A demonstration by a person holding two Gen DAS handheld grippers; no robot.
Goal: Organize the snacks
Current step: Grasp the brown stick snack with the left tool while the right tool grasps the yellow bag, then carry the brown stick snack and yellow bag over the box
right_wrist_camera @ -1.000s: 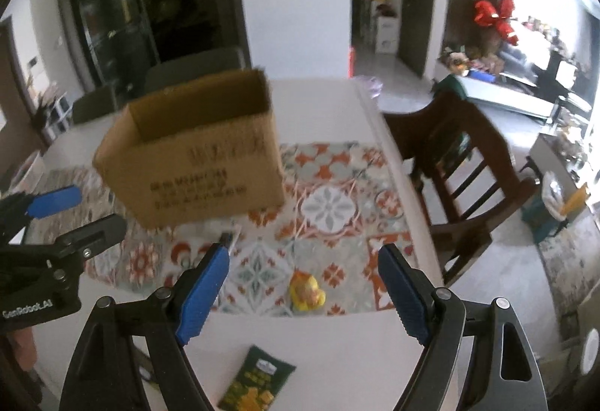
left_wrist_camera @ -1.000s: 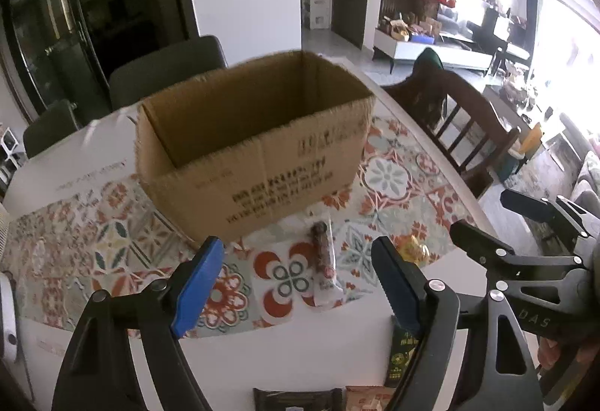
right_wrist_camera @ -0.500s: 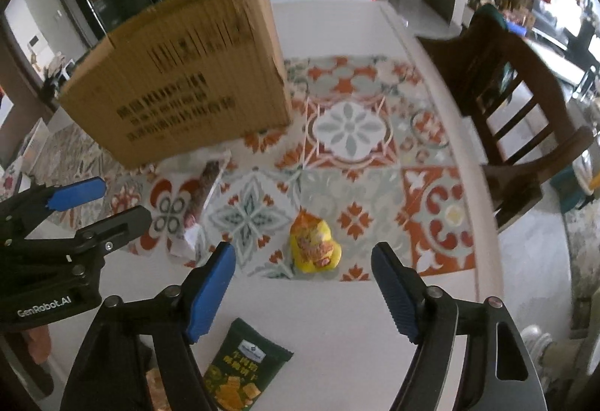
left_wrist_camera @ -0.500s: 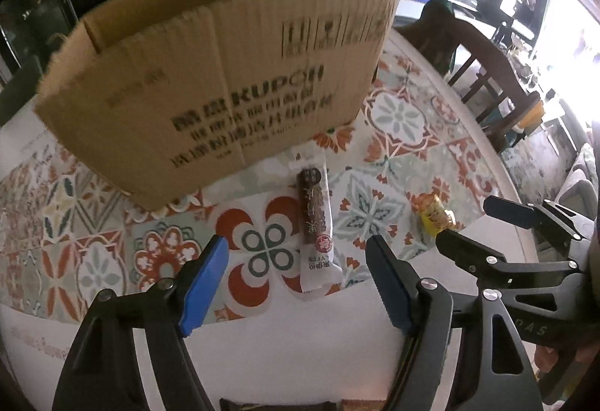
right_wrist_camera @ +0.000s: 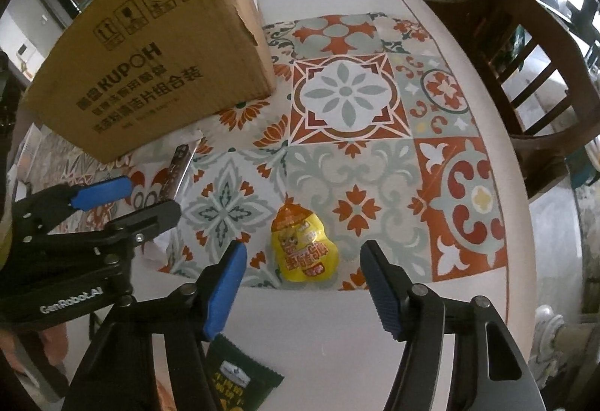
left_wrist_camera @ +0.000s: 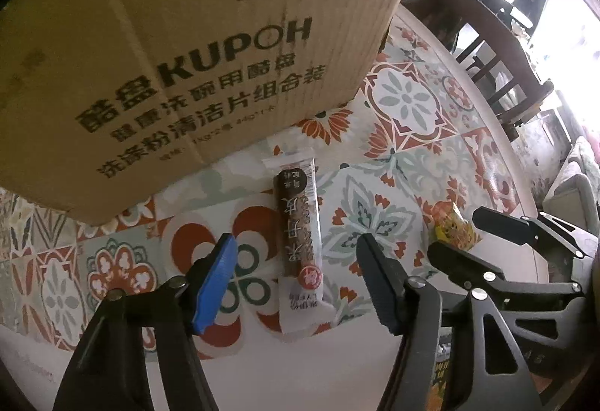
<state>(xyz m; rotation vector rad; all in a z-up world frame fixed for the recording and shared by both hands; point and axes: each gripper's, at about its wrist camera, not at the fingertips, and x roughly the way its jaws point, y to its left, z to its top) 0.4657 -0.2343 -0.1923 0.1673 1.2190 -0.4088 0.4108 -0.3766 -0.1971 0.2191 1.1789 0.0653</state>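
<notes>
Nearest the right wrist camera, a dark green snack packet (right_wrist_camera: 240, 377) lies on the bare white tabletop (right_wrist_camera: 330, 328) below the right gripper (right_wrist_camera: 302, 279), not yet attended to. That gripper's jaws stand wide apart and hold nothing; they frame the yellow snack pouch (right_wrist_camera: 304, 249), which lies flat at the near edge of the patterned mat (right_wrist_camera: 345, 92), likely so a straight closing would catch it across its width. The left gripper (left_wrist_camera: 296, 279) is placed the same way, jaws spread wide and empty to either side of the long brown snack bar (left_wrist_camera: 300, 234), whose length runs along the line of the fingers (a sensible alignment, since the jaws would then pinch its narrow width). Beyond both snacks stands the cardboard box (left_wrist_camera: 180, 47) on the mat, the bar's far end just short of its base; it is presumably where the snacks belong. A wooden chair (right_wrist_camera: 525, 81) stands past the tabletop's right edge.
</notes>
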